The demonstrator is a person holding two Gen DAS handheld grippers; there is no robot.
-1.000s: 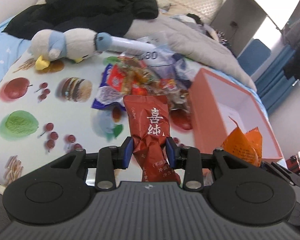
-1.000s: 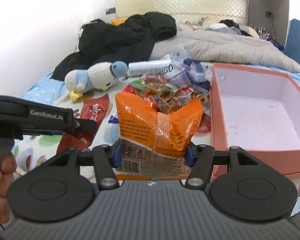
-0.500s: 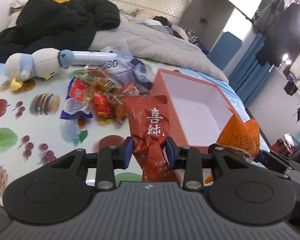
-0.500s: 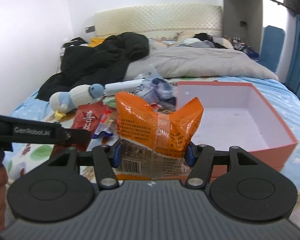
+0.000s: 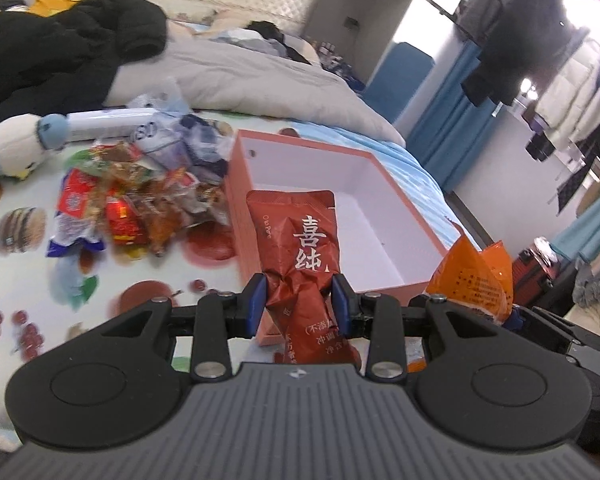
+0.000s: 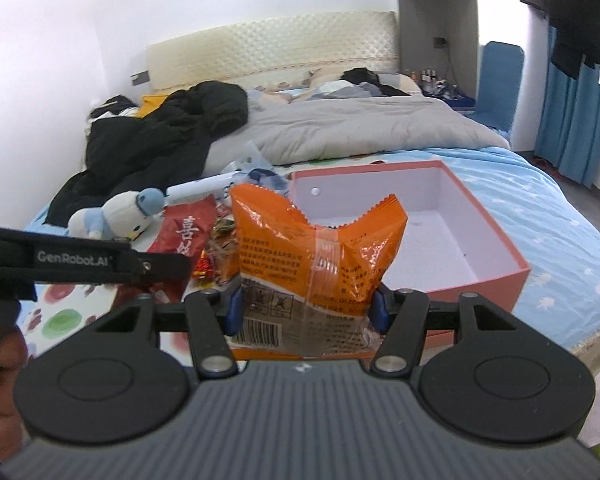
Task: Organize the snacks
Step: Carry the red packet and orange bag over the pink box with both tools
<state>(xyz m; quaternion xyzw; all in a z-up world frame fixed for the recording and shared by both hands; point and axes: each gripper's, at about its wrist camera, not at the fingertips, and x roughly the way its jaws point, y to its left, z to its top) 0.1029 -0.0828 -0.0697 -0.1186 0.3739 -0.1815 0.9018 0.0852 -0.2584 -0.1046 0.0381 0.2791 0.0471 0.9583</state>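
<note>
My left gripper (image 5: 299,300) is shut on a dark red snack packet (image 5: 300,248) with white Chinese characters, held upright near the front corner of an open orange box (image 5: 236,184). My right gripper (image 6: 307,304) is shut on an orange snack bag (image 6: 320,248), held in front of the same orange box (image 6: 500,280), which looks empty with a white inside. A pile of loose snack packets (image 5: 140,208) lies on the cloth left of the box. The orange bag also shows at the right of the left wrist view (image 5: 476,276).
A plush penguin (image 6: 116,216) and a white tube (image 5: 108,124) lie behind the snack pile. A black jacket (image 6: 160,140) and grey duvet (image 6: 360,128) cover the bed beyond. The bed edge drops to the floor on the right.
Both grippers have swung right and nearer the orange box, each still holding its packet. The box now fills more of both views.
</note>
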